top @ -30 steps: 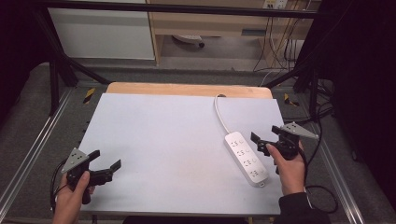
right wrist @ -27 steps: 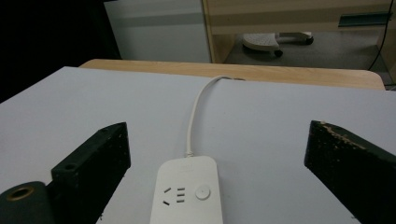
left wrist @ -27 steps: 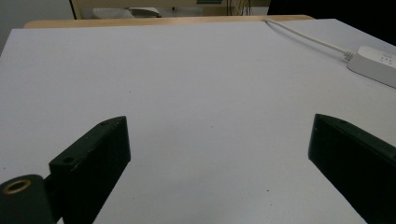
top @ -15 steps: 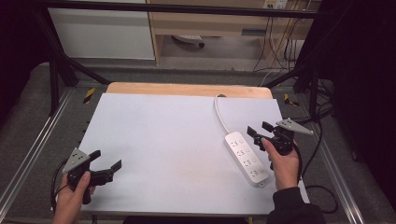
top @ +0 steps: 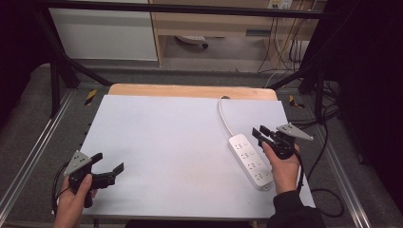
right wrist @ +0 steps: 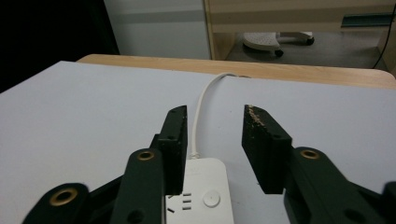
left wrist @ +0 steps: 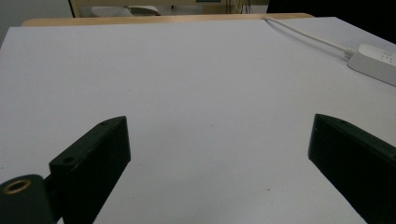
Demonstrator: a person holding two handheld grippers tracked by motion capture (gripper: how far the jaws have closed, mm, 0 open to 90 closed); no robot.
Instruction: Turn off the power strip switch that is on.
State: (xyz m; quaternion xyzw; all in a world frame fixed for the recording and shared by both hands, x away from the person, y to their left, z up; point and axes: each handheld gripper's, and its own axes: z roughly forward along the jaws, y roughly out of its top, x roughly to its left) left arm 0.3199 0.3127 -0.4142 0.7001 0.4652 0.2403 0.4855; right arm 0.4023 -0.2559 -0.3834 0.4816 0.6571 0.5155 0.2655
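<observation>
Right gripper over the cord end of the power strip near the table's right edge — jaws just been closing, now narrow, probably not touching it; left gripper wide open at the front-left corner

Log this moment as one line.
right tongs: closing, straddling power strip cord end, no grip | left tongs: open, idle | table

- wooden table with a big white sheet covering most of the top
- white power strip lies on the sheet's right side, its cord running to the back edge
</observation>
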